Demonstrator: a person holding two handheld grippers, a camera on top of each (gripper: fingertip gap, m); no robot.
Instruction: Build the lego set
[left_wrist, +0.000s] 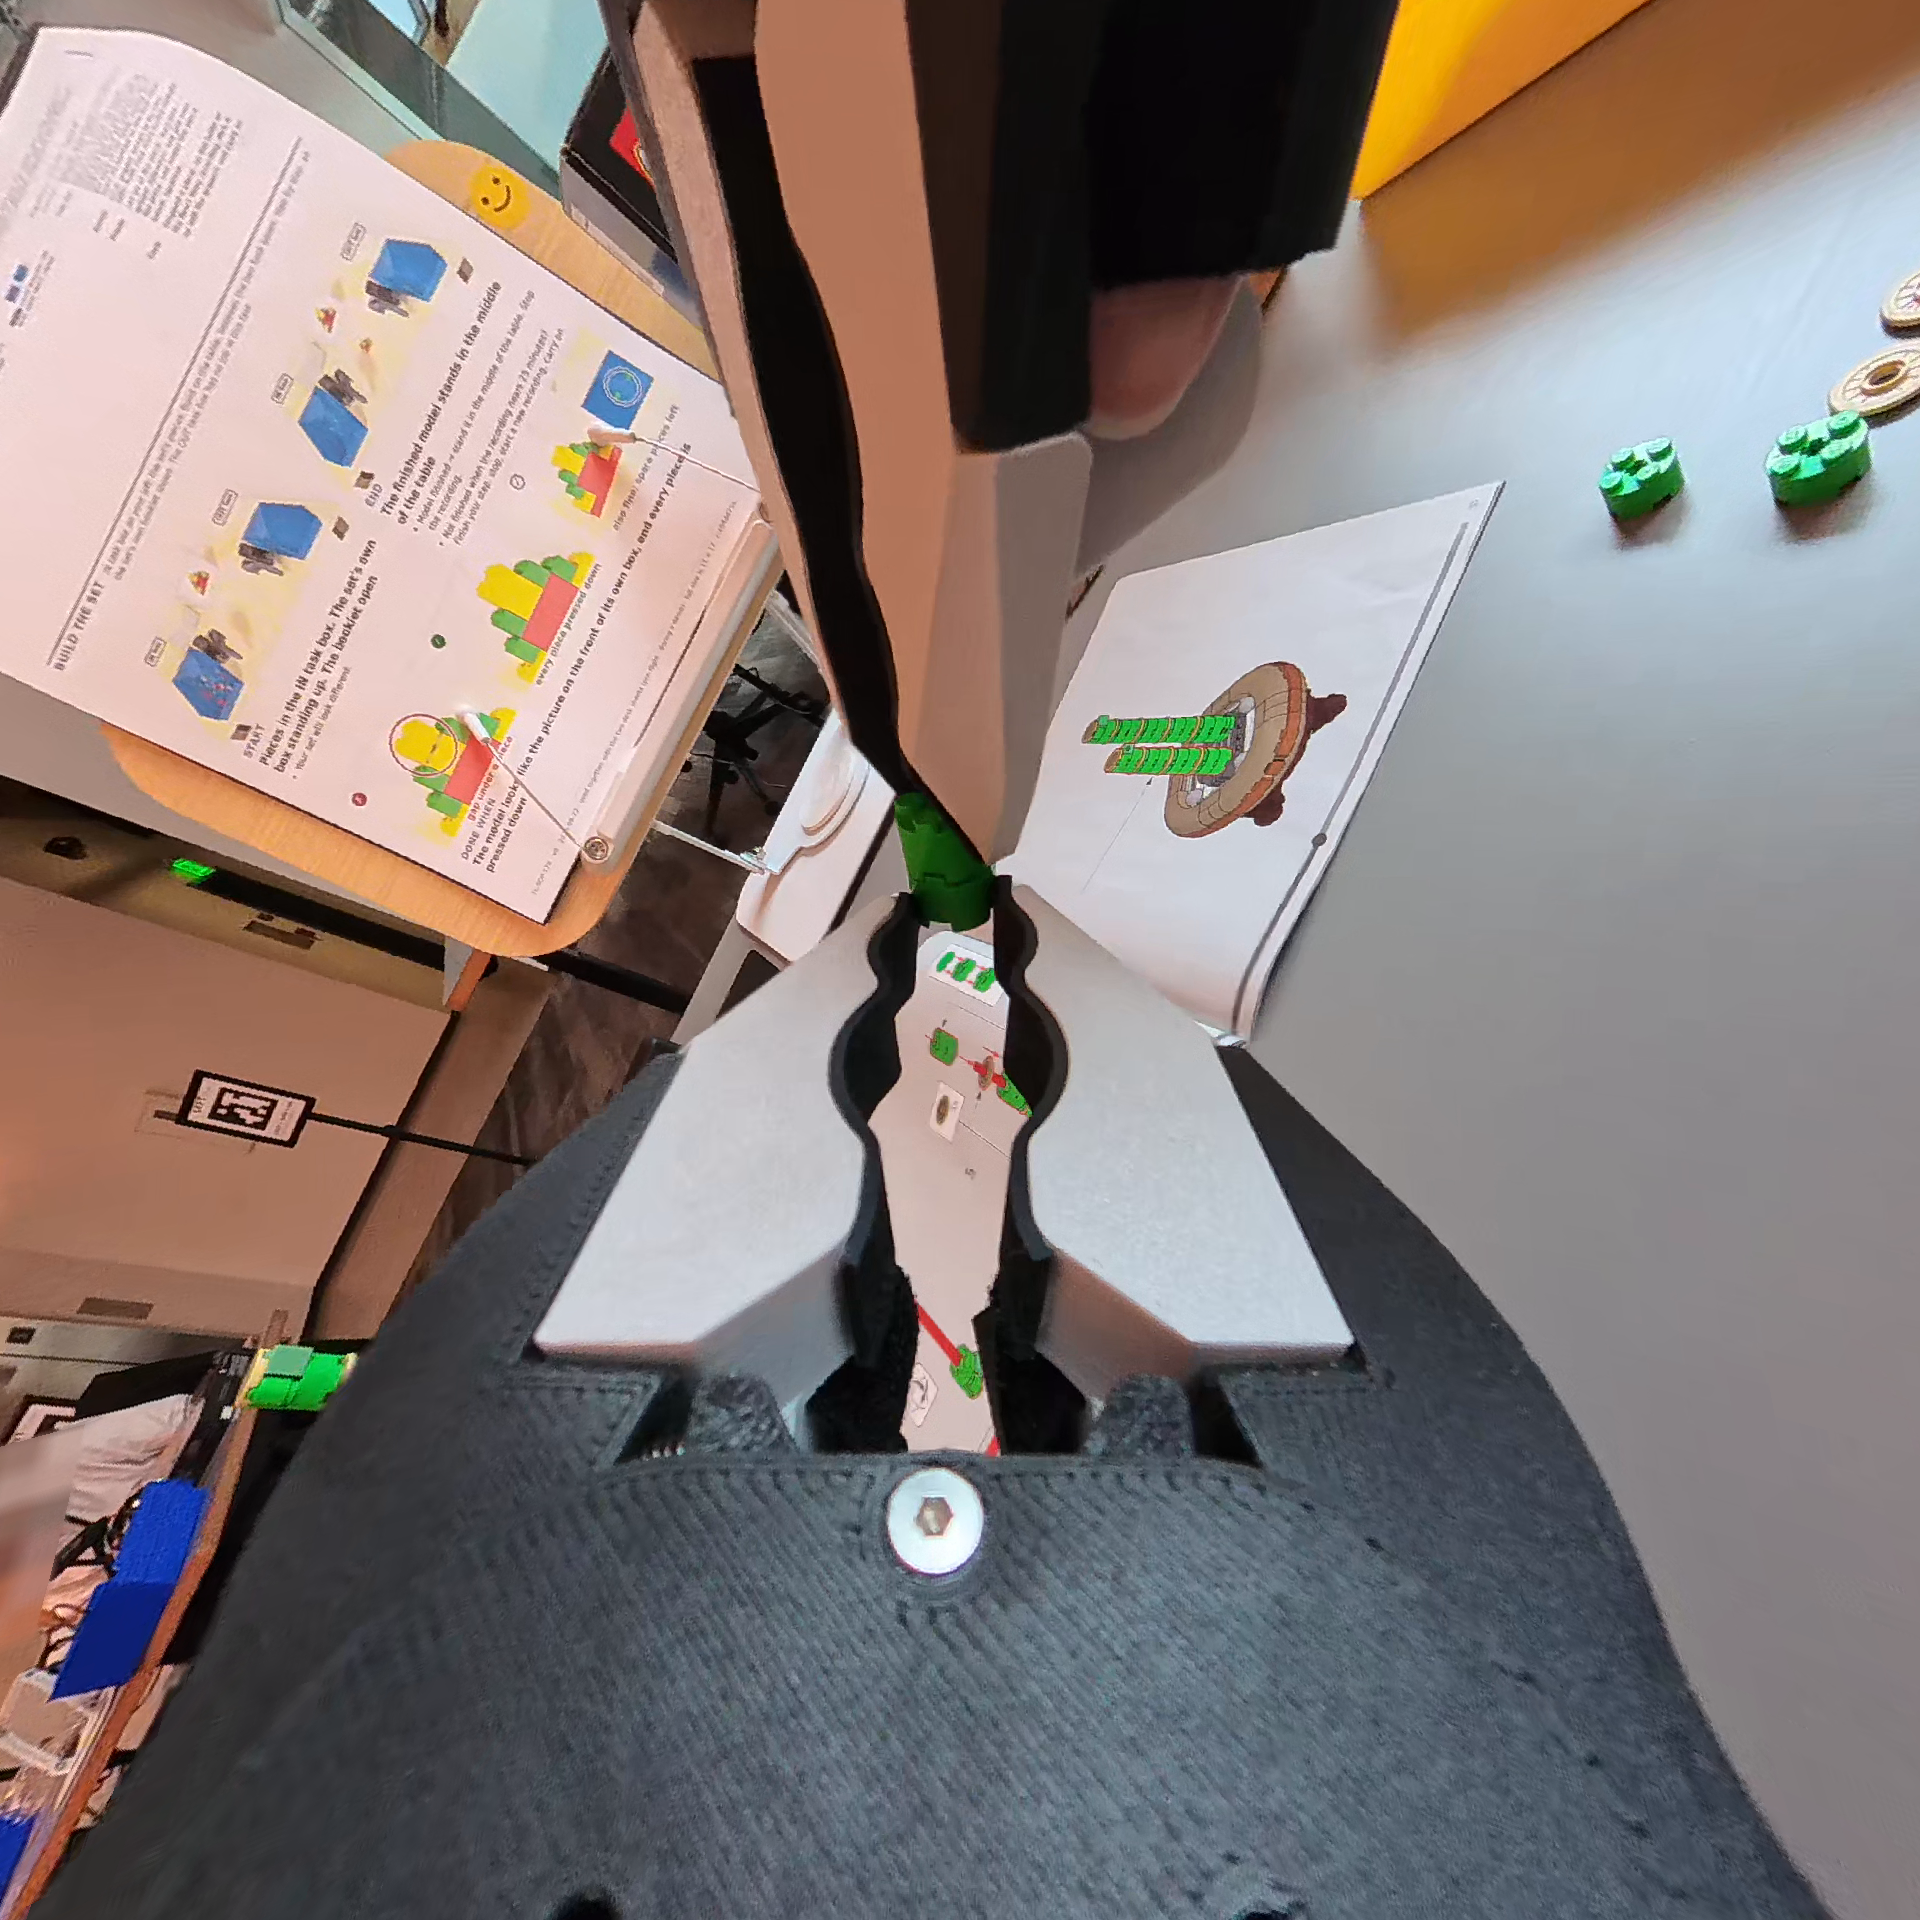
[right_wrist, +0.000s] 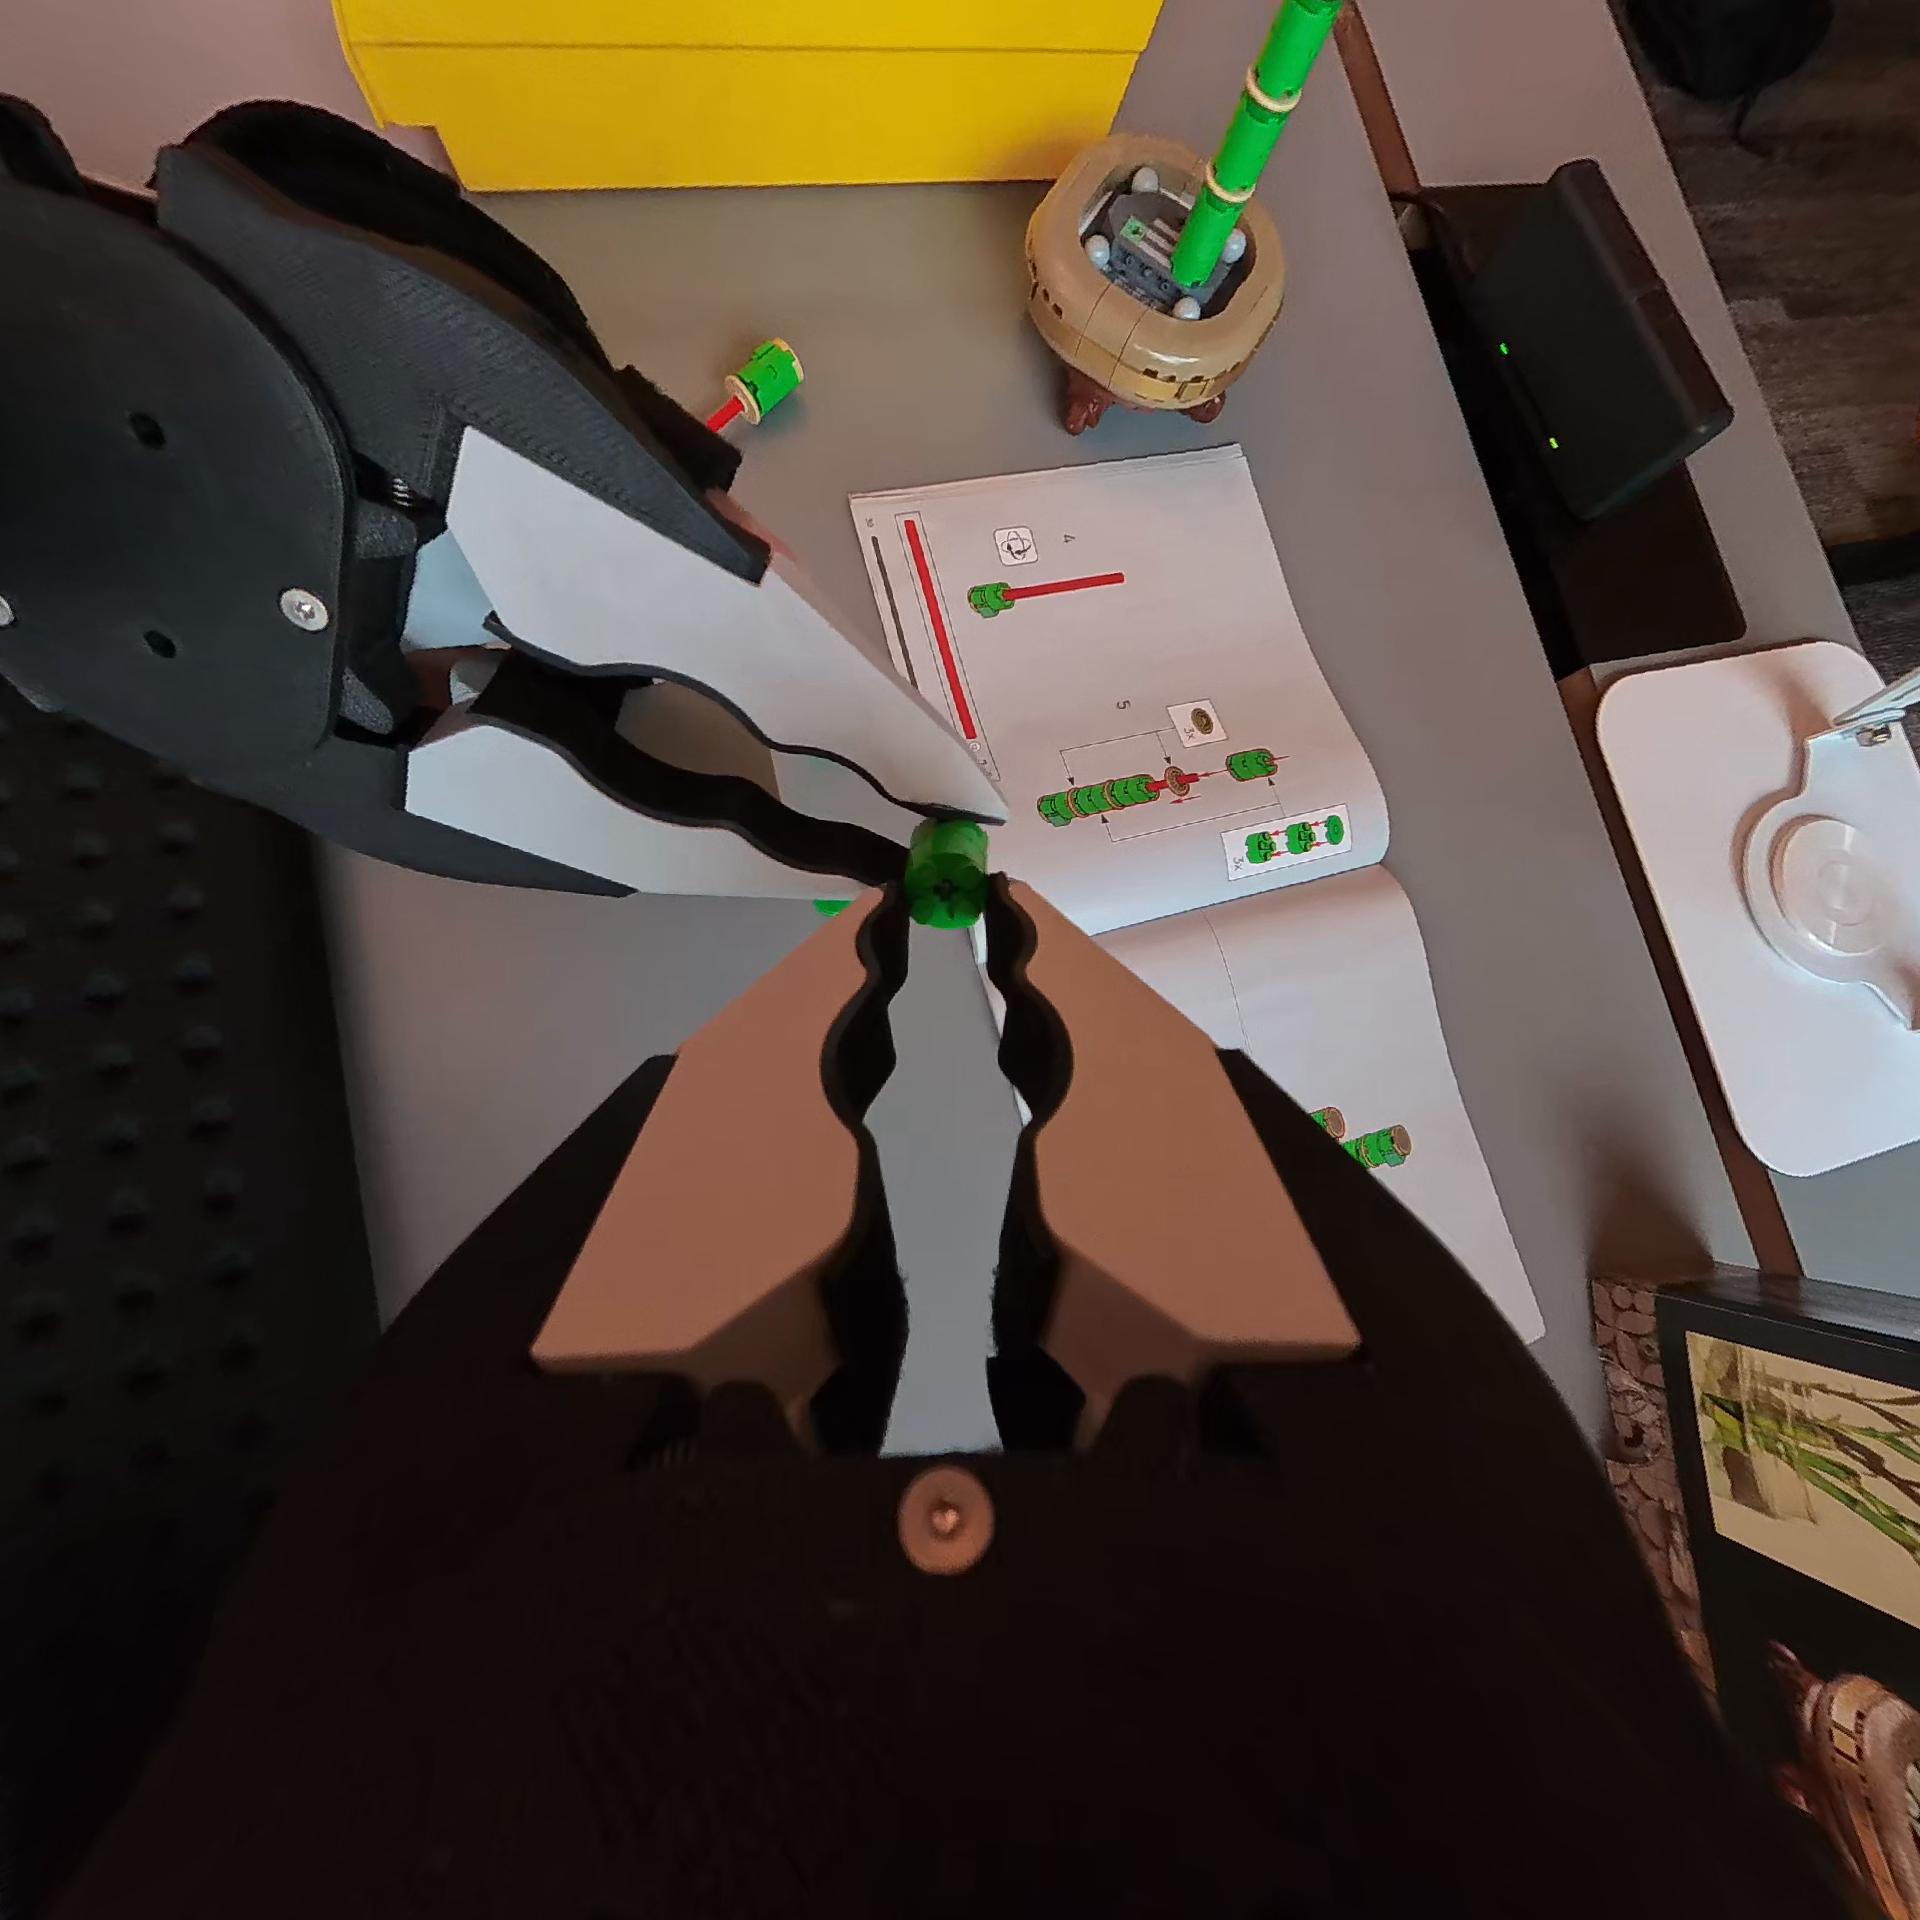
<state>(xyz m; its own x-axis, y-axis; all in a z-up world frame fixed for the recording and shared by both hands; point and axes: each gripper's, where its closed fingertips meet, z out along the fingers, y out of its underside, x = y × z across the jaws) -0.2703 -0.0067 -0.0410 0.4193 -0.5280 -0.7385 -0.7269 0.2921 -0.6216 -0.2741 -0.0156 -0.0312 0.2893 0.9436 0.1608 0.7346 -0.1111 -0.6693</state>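
Note:
A short green stack of round bricks (left_wrist: 943, 868) hangs in the air above the open instruction booklet (left_wrist: 1257, 644). My left gripper (left_wrist: 948, 906) is shut on its near end. My right gripper (left_wrist: 928, 812) comes from above in this view and is shut on its far end. In the right wrist view the green stack (right_wrist: 943, 875) sits between my right gripper (right_wrist: 943, 896) and my left gripper (right_wrist: 940, 831), which reaches in from the left. The tan pot model (right_wrist: 1153, 301) with a tall green stalk (right_wrist: 1247, 135) stands at the back.
A small green piece on a red axle (right_wrist: 758, 384) lies left of the pot. Two loose green round bricks (left_wrist: 1642, 478) and tan discs (left_wrist: 1881, 384) lie on the grey table. A yellow box (right_wrist: 748, 94), a black device (right_wrist: 1558, 343) and a white stand base (right_wrist: 1766, 883) stand around. The grippers are tip to tip, or close to it.

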